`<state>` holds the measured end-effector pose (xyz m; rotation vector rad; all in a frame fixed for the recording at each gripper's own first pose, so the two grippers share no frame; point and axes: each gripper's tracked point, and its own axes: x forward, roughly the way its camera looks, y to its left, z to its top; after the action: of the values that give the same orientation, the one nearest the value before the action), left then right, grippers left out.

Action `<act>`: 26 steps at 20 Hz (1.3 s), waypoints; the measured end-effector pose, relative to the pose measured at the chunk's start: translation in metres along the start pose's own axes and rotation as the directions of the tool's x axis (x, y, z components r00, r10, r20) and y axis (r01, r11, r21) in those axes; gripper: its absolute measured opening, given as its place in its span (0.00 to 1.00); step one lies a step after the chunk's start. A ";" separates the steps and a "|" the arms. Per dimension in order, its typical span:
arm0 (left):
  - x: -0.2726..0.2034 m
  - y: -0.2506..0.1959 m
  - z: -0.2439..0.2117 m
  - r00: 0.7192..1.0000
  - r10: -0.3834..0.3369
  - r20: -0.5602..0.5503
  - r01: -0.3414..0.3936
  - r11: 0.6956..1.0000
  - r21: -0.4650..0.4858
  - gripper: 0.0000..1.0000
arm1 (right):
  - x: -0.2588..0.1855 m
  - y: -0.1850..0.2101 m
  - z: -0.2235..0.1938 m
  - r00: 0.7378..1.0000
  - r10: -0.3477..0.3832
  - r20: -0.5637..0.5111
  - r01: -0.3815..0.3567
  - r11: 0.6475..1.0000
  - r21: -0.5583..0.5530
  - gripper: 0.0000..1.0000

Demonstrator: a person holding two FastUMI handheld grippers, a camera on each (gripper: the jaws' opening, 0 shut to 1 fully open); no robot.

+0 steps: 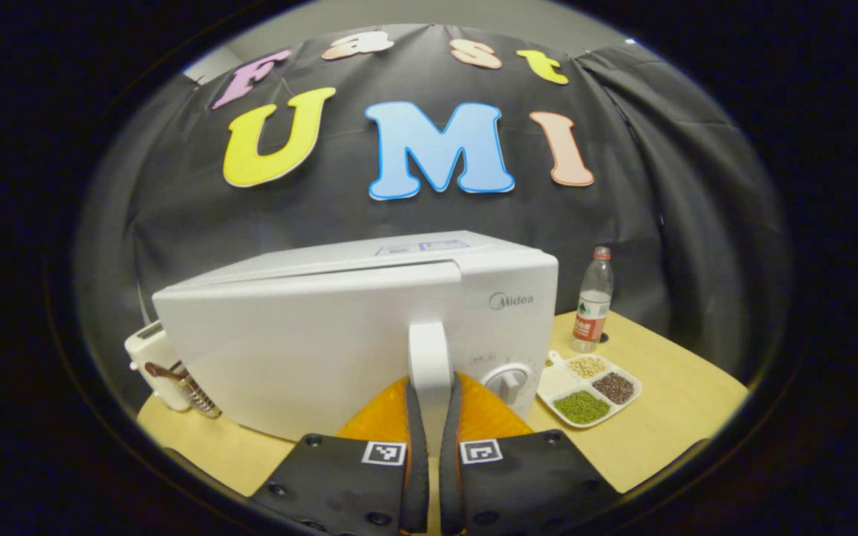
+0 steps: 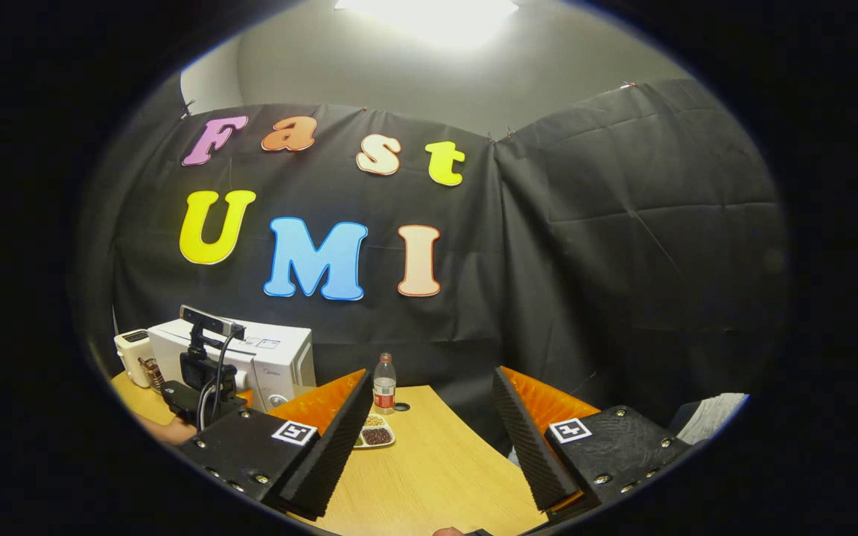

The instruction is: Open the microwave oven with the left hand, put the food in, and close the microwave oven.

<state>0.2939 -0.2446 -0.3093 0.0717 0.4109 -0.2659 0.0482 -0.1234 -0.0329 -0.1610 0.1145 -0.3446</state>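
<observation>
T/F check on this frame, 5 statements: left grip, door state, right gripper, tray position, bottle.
1. The left gripper is shut on the microwave door handle. True.
2. The microwave door is fully closed. False: it is swung partly open, away from the control panel side.
3. The right gripper is holding the food tray. False: it is open and empty above the table.
4. The divided food tray sits on the table beside the microwave, on its knob side. True.
5. The water bottle lies on its side. False: it stands upright behind the tray.
</observation>
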 end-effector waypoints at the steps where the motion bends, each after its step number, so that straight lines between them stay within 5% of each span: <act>1: -0.010 0.001 0.003 1.000 0.003 0.024 -0.003 1.000 0.012 0.12 | 0.000 0.002 0.000 1.000 0.015 0.003 -0.015 1.000 0.004 0.98; 7: -0.059 0.015 -0.012 1.000 -0.010 -0.007 0.010 1.000 -0.004 0.12 | -0.006 0.021 0.000 0.992 0.124 0.023 -0.125 0.991 0.048 0.98; 14: -0.126 0.047 -0.030 0.996 0.078 -0.034 -0.079 0.997 -0.019 0.12 | -0.027 0.031 0.002 0.965 0.256 0.052 -0.259 0.964 0.052 0.98; 26: -0.222 0.137 -0.060 0.973 0.217 -0.077 -0.220 0.975 -0.041 0.15 | -0.074 0.101 0.006 0.874 0.480 0.072 -0.484 0.874 0.041 0.97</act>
<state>0.1119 -0.0521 -0.2723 0.0772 0.4772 -0.0357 0.0130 -0.0033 -0.0385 -0.0798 0.0822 0.1586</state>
